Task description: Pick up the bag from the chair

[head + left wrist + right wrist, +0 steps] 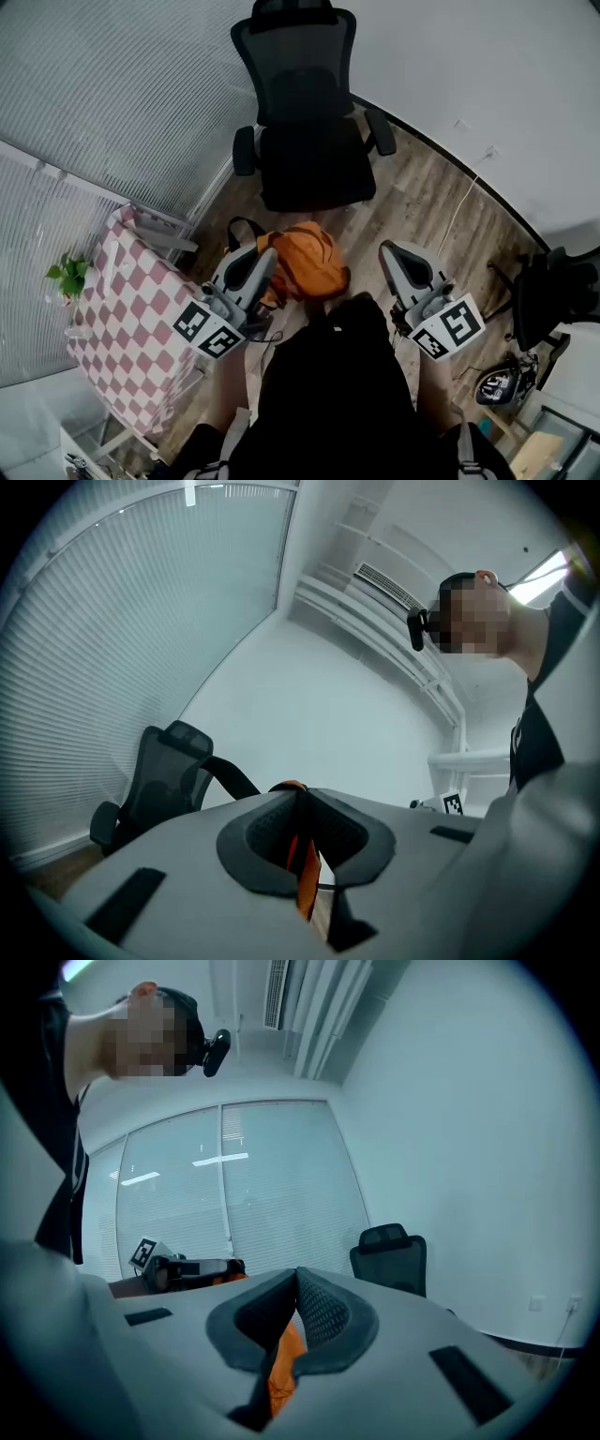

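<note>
The orange bag (305, 262) hangs in the air in front of the black office chair (314, 159), whose seat is bare. My left gripper (265, 255) is shut on the bag's orange strap (307, 883), which runs down between the closed jaws of the left gripper (302, 803). My right gripper (389, 251) hovers to the right of the bag, apart from it. In the right gripper view the right gripper (296, 1283) has its jaws together, and the bag's orange cloth (281, 1372) shows through the slit below them. The chair (389, 1255) stands beyond.
A table with a pink checkered cloth (131, 319) stands to the left, with a small green plant (67, 274) beside it. Window blinds fill the left side. A second black chair (553, 295) and floor clutter (502, 384) are at the right. A white cable (459, 211) crosses the wooden floor.
</note>
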A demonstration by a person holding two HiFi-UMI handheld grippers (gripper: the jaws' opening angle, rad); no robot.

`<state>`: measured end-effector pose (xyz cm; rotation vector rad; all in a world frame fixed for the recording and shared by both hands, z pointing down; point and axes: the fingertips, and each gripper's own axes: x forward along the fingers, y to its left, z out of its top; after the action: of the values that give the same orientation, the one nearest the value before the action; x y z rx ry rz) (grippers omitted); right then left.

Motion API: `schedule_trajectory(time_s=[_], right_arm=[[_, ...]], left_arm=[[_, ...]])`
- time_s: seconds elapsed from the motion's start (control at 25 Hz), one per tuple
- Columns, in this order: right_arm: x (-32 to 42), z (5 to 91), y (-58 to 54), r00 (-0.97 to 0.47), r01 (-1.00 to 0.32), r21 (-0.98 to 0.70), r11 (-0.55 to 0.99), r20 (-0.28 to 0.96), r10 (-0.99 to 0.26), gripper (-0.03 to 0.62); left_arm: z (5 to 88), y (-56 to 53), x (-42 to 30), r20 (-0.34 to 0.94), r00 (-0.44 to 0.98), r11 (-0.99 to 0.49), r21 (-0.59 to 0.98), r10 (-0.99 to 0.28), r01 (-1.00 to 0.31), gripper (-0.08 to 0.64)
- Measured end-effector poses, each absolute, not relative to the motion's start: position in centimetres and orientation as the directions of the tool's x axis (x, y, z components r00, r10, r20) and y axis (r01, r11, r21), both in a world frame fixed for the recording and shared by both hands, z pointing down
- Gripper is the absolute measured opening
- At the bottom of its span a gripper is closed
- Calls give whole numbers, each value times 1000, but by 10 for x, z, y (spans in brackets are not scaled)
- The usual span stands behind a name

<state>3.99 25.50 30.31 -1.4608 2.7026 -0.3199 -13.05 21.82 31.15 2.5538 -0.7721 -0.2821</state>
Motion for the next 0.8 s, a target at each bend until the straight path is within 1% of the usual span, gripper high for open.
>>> schedule_trajectory(time_s=[0.2,0.8], right_arm=[[31,306,274,-581,-808,-177,562,76,-810,18],[12,301,288,-612,-786,-161,597,70,-787,18]], left_arm=[[309,233,-140,-63,811,-728,485,-582,-485,54],[312,243,-148,-53,808,-724,482,-586,-493,55]])
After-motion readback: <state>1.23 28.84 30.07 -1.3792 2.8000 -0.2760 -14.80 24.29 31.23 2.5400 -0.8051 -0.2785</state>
